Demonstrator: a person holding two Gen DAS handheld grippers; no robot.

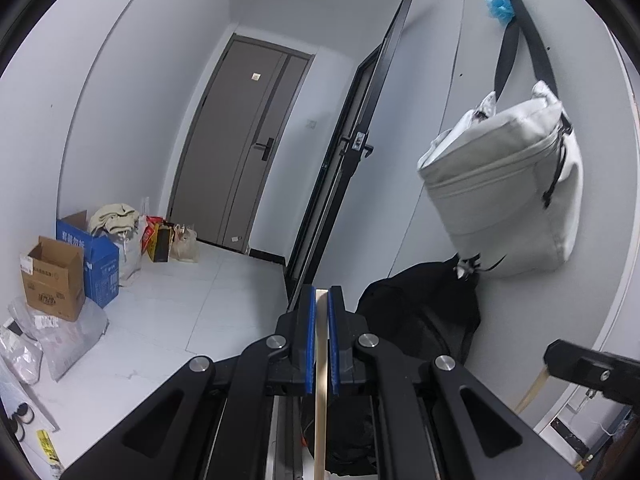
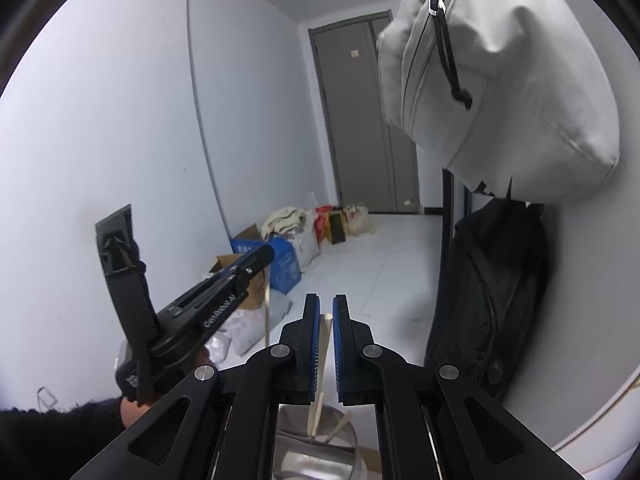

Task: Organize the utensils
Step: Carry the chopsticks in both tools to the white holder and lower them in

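My left gripper (image 1: 321,300) is shut on a pale wooden chopstick (image 1: 321,380) that runs straight down between its blue pads. My right gripper (image 2: 326,312) holds another wooden chopstick (image 2: 322,360) between its blue pads; this one slants down into a shiny steel container (image 2: 320,444) below, where a second stick (image 2: 338,428) leans. The left gripper also shows in the right wrist view (image 2: 256,258), with its chopstick (image 2: 267,308) hanging down. The right gripper's side shows at the lower right of the left wrist view (image 1: 592,372), with a chopstick (image 1: 532,392) below it.
A grey bag (image 1: 508,188) hangs on the wall at the right, with a black backpack (image 1: 424,320) under it. Cardboard boxes (image 1: 52,276) and plastic bags stand along the left wall. A grey door (image 1: 244,148) is at the far end. A black-framed door (image 1: 352,140) stands open.
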